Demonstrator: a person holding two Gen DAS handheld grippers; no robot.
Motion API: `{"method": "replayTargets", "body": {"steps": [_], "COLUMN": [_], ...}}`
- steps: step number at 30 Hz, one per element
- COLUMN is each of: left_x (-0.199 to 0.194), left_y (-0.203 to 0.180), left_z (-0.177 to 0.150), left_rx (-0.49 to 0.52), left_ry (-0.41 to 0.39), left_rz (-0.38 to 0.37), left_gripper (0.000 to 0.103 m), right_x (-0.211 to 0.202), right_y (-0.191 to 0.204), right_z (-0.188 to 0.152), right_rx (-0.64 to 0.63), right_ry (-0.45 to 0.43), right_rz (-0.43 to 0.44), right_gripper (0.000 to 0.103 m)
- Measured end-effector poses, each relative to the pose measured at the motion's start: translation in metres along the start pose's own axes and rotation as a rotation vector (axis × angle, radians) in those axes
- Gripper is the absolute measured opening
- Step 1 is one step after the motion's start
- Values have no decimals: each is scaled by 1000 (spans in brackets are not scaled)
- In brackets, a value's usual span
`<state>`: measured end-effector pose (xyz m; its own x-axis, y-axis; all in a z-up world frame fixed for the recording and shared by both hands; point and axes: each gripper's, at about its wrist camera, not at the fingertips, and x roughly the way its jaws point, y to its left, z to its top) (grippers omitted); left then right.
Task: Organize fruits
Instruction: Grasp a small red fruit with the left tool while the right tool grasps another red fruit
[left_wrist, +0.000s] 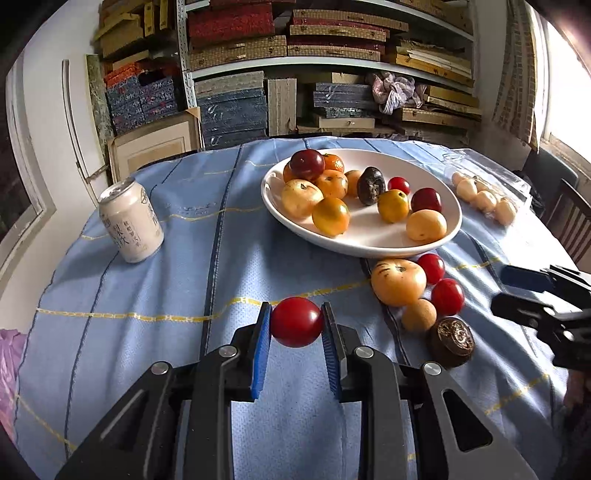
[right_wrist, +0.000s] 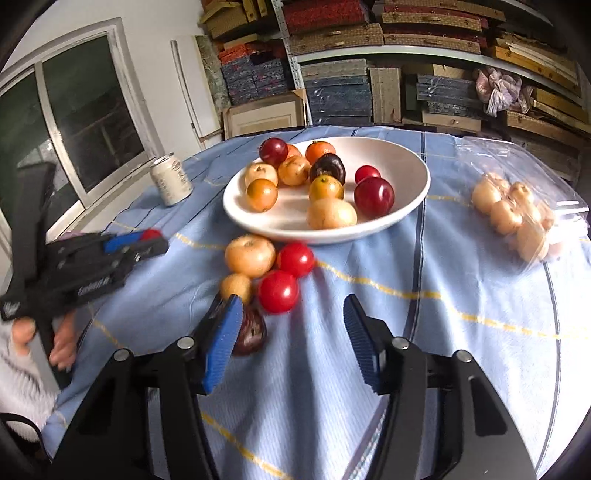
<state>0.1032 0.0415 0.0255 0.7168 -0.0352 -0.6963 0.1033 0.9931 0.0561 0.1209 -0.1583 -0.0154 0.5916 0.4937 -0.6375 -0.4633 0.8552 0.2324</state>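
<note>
Currently: left gripper (left_wrist: 296, 322) pinching red cherry tomato (left_wrist: 296, 322) between blue pads, held above cloth, bowl lying fwd and a bit right of jaws. Round fruit, no long axis to mind. Right gripper (right_wrist: 291, 334) jaws spread wide, nothing between; dark fruit (right_wrist: 251, 330) just beside its left pad, loose cluster of two red tomatoes (right_wrist: 279, 291) and pale fruits (right_wrist: 250, 256) just ahead. Right arm nearer cluster. White bowl (right_wrist: 413, 192) beyond, approx a dozen fruits inside, room near front rim. Blue striped tablecloth (left_wrist: 184, 266), wrinkled. Can (left_wrist: 131, 219) far left, bagged fruit (right_wrist: 517, 214) right. Cluttered shelves (left_wrist: 332, 62) behind.
</note>
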Motion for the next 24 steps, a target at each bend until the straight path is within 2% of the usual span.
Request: {"method": "replayTargets", "body": {"steps": [2, 5, 16, 24], "left_x": [0, 0, 4, 16], "left_y": [0, -2, -5, -6], "left_z": [0, -2, -3, -6], "left_rx": [-1, 12, 20, 26], "left_ry": [1, -3, 11, 44], "left_rz": [-19, -25, -48, -53], "left_gripper": [27, 27, 27, 27], "right_x": [13, 28, 47, 46], "right_y": [7, 12, 10, 9], "right_z": [5, 7, 8, 8], "right_rx": [-15, -22, 16, 17], "right_ry": [40, 74, 101, 100], "right_rz": [-5, -11, 9, 23], "right_gripper": [45, 37, 34, 30]}}
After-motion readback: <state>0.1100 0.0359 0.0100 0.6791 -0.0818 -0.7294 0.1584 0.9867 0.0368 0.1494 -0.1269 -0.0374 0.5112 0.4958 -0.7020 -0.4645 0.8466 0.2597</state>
